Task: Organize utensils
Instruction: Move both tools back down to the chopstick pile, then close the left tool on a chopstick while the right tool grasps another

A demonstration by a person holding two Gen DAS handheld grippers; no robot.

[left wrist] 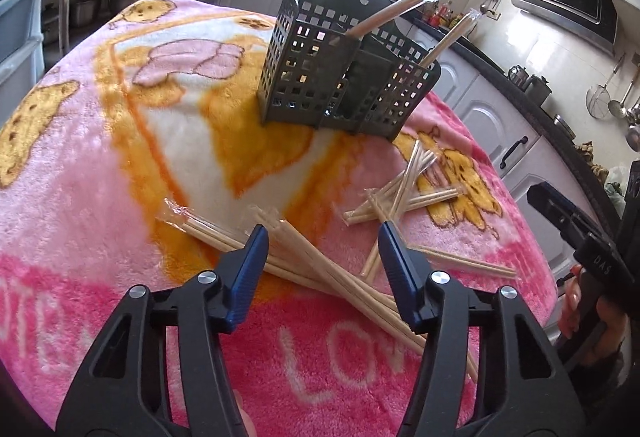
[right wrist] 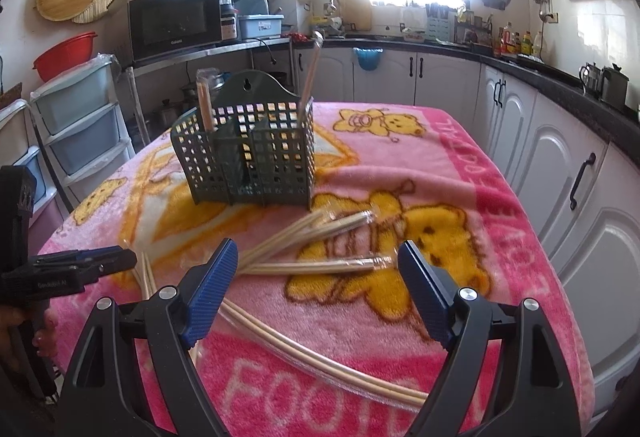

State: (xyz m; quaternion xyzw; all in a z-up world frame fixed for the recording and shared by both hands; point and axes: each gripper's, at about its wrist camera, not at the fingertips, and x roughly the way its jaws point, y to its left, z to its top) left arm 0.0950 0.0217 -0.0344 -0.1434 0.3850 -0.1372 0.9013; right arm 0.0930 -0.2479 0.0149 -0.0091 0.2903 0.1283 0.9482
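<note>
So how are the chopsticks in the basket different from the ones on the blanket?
The chopsticks in the basket stand up, leaning on its walls; the chopsticks on the blanket lie flat. The standing ones are two separate packs, one at each end; the flat ones cross in a messy pile. Both are pale wood in clear wrappers.

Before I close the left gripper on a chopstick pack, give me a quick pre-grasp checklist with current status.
1. Left gripper jaws apart, nothing pinched: ok.
2. Wrapped chopstick pack lies between the left jaws: ok.
3. Only one pack in the jaws: cannot tell; several cross there.
4. Right gripper open and empty, clear of the left one: ok.
5. Green holder upright on the blanket, with two packs standing in it and room left: ok.
6. Loose packs near the holder undisturbed: ok.
</note>
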